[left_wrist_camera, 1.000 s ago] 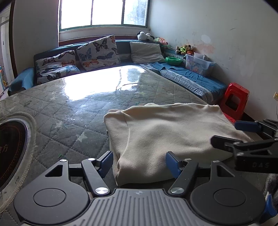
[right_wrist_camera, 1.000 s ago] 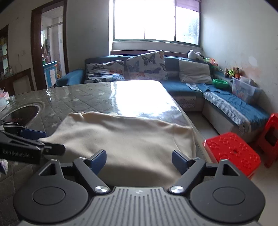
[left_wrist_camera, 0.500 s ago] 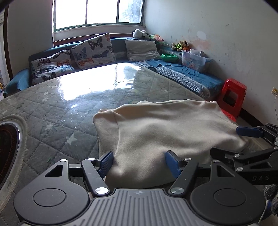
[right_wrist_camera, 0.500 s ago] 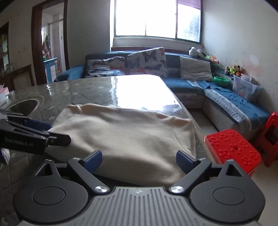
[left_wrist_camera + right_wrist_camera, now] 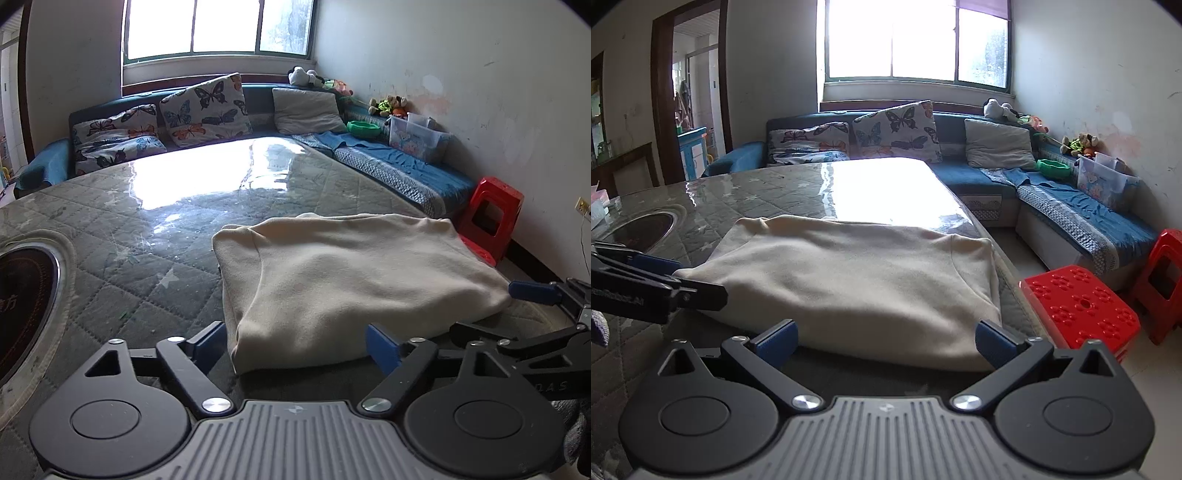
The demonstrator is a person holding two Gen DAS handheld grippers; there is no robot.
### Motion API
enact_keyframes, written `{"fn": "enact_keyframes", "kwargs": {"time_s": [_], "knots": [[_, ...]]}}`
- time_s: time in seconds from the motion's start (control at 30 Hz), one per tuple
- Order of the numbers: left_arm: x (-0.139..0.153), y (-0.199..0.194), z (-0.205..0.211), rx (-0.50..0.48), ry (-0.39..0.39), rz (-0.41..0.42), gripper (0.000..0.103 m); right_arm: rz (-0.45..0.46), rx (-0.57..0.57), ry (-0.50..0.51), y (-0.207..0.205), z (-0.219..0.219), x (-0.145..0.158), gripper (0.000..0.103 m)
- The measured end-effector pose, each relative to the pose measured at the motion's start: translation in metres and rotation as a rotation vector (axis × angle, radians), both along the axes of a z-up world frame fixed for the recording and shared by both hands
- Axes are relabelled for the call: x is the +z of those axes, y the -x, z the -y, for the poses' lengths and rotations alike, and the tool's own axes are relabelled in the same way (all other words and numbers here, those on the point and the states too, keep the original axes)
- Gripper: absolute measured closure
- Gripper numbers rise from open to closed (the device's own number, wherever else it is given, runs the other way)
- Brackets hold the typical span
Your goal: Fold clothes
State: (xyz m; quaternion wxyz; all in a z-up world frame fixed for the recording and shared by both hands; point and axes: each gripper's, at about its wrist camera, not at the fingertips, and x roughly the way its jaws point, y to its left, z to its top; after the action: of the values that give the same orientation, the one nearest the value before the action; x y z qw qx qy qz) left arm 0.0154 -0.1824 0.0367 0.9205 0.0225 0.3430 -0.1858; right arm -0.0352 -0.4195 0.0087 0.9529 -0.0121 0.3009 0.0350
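Garment: the cream, soft knit garment [image 5: 354,280] lies folded into a thick rectangle, centre frame in both views, on my grey quilted table [image 5: 122,236].
Done: main folds, I judge.
Left: perhaps one more fold or squaring up.
My left gripper [image 5: 295,343]: jaws just widened, nothing pinched.
My right gripper [image 5: 884,341]: also just widened, empty, lower centre.

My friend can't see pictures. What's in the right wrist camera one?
A folded cream fleece garment lies on a grey quilted table under clear plastic, just ahead of the open right hand-held gripper, whose jaws have just been opening with nothing between them. Red plastic stools stand on the right.
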Motion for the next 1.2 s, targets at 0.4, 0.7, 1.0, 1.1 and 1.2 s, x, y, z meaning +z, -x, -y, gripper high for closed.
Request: {"fn": "enact_keyframes", "kwargs": {"time_s": [0.4, 0.7, 1.0, 1.1, 1.2], "knots": [[0.007, 0.027, -0.006, -0.012, -0.006, 0.037, 0.0, -0.002, -0.035, 0.007, 0.024, -0.006, -0.003, 0.0], [0.009, 0.05, -0.01, -0.015, -0.007, 0.045, 0.0, 0.006, -0.054, 0.001, 0.043, -0.013, -0.001, 0.0], [0.01, 0.069, -0.019, -0.005, 0.0, 0.055, 0.0, 0.01, -0.068, -0.009, 0.061, -0.019, -0.001, 0.0], [0.01, 0.074, -0.02, -0.008, 0.0, 0.057, 0.0, 0.01, -0.074, -0.02, 0.066, -0.021, -0.002, 0.0], [0.008, 0.08, -0.021, -0.016, -0.001, 0.058, 0.0, 0.005, -0.078, -0.018, 0.072, -0.022, -0.003, 0.0]]}}
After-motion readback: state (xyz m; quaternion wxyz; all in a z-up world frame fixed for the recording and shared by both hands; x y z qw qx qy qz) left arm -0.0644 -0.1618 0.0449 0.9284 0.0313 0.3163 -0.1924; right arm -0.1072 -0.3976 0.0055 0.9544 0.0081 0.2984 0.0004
